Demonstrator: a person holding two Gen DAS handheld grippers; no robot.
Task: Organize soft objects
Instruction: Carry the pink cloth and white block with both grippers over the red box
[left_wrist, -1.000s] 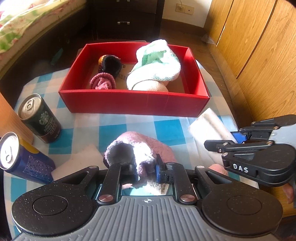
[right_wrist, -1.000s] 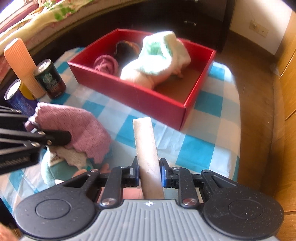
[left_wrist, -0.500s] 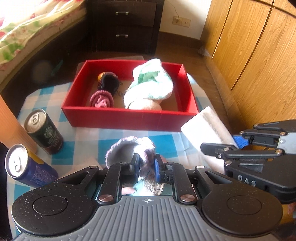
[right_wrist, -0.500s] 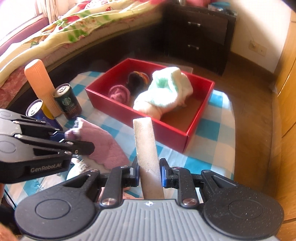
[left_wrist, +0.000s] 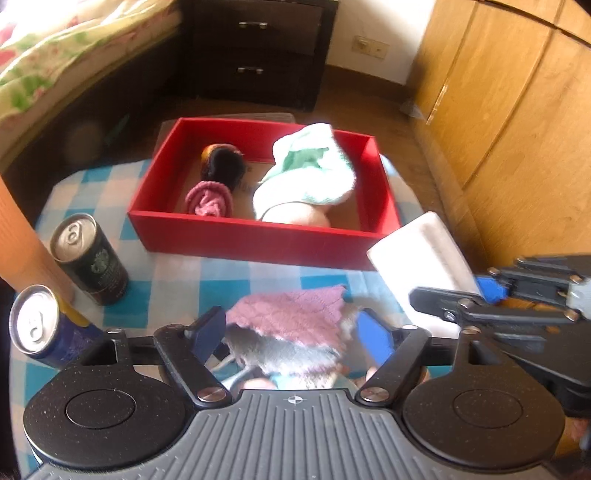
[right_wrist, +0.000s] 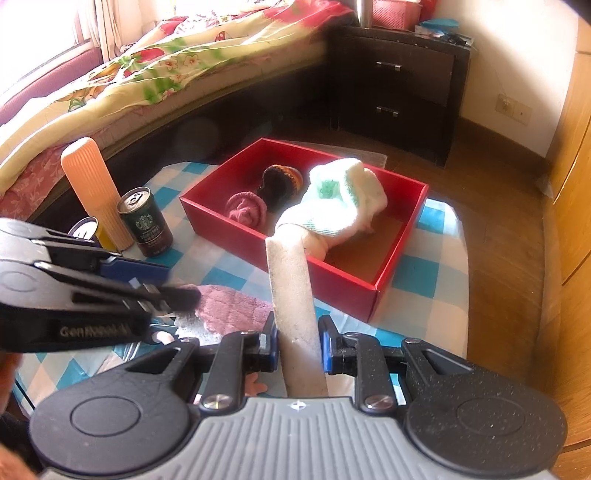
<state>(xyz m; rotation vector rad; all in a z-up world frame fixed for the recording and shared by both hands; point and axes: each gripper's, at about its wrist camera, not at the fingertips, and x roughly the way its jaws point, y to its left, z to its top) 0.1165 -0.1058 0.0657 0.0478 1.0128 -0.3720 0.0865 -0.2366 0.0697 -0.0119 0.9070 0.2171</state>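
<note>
My left gripper (left_wrist: 290, 334) hangs over the checked tablecloth, its jaws opening wide. A pink knitted cloth (left_wrist: 291, 317) lies loose between them, and neither pad presses on it. The cloth also shows in the right wrist view as a pink patch (right_wrist: 229, 310) under the left gripper (right_wrist: 147, 284). My right gripper (right_wrist: 295, 350) is shut on a white foam block (right_wrist: 290, 288) that sticks up toward the red box (right_wrist: 332, 273). The box (left_wrist: 258, 236) holds a white-and-green towel (left_wrist: 310, 173), a rolled pink sock (left_wrist: 208, 195) and a dark knitted ball (left_wrist: 221, 162).
A dark coffee can (left_wrist: 90, 258) and a blue can (left_wrist: 40, 332) stand at the left of the table, beside an orange ribbed bottle (right_wrist: 92, 188). A bed (right_wrist: 147, 66) and a dark drawer unit (right_wrist: 399, 81) lie beyond the table. Wooden cupboard doors (left_wrist: 517, 110) run along the right.
The left jaws have sprung open and let go of the pink cloth, which now lies spread out below them. The right gripper has risen a little with the white block.
</note>
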